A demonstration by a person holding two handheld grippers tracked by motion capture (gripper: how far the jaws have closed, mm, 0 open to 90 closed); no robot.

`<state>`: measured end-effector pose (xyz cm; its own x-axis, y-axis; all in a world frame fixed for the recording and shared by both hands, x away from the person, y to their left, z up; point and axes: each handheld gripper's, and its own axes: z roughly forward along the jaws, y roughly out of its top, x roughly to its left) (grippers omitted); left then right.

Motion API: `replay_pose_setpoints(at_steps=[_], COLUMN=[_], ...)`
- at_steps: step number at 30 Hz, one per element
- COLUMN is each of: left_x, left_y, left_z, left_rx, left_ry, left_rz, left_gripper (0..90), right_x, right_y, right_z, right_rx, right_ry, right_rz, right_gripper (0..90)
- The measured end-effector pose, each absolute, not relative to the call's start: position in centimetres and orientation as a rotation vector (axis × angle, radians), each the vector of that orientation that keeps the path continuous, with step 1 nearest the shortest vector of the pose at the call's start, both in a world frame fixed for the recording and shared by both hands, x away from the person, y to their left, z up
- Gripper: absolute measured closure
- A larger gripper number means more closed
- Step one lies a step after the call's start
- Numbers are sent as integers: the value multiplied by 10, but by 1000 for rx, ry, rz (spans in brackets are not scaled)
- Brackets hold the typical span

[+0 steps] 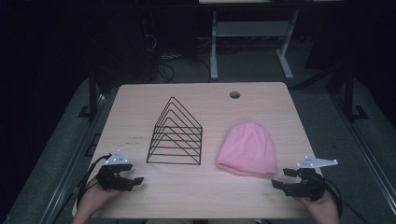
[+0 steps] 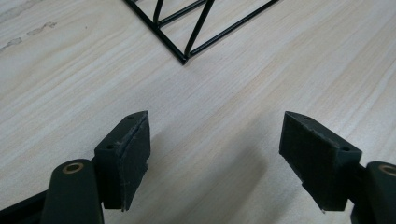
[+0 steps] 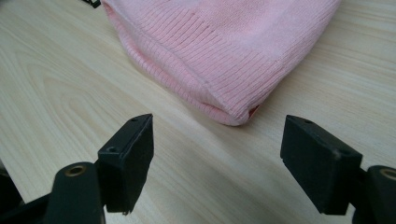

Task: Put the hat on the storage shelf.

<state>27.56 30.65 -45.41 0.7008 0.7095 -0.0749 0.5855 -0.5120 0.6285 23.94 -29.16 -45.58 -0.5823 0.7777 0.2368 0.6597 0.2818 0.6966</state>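
Left hand [image 1: 95, 198]: coming in from the bottom edge at the table's near left corner, holding its tool low and level over the wood.
Left gripper [image 1: 132, 181]: sitting just off the near left corner of the wire rack, jaws pointing toward the table's middle; jaws standing wide apart with nothing between them, bare tabletop showing in the gap in the left gripper view.
Wire rack [image 1: 175, 135]: standing upright left of centre, black triangular frames in a row; its near corner [image 2: 183, 58] is lying ahead of the left jaws, apart from them.
Table [image 1: 196, 191]: pale wood, bare in front of both tools.
Pink hat [image 1: 247, 149]: lying flat right of the rack and apart from it, ribbed brim toward the person; brim corner [image 3: 233, 109] is lying just ahead of the right jaws, not touched.
Right gripper [image 1: 282, 178]: hovering near the hat's near right corner; jaws spread wide, holding nothing.
Right hand [image 1: 322, 203]: entering at the near right corner, wrist low.
Step in hand: looks like the approach to the hat; nothing grasped yet.
Next move: probably calling for the right jaws going forward and down to pinch the brim.
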Motion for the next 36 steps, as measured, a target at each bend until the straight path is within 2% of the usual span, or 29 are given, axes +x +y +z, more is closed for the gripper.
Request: replay_pose_setpoints(at_steps=[19,25,36], left_x=[274,274,276], left_y=[304,305,306], left_z=[-453,-452,-451], left_rx=[2275,2273,2263], left_ry=[978,978,977], left_rz=[267,272,282], left_gripper=[244,244,243], right_x=[248,266,313], right_y=[-291,-292,-286], right_z=[-439,-429,-411], right_rx=[1320,1315,1361], right_ry=[2383,2432,2481], right_rz=[1159,1131,1089], right_gripper=[254,204,198])
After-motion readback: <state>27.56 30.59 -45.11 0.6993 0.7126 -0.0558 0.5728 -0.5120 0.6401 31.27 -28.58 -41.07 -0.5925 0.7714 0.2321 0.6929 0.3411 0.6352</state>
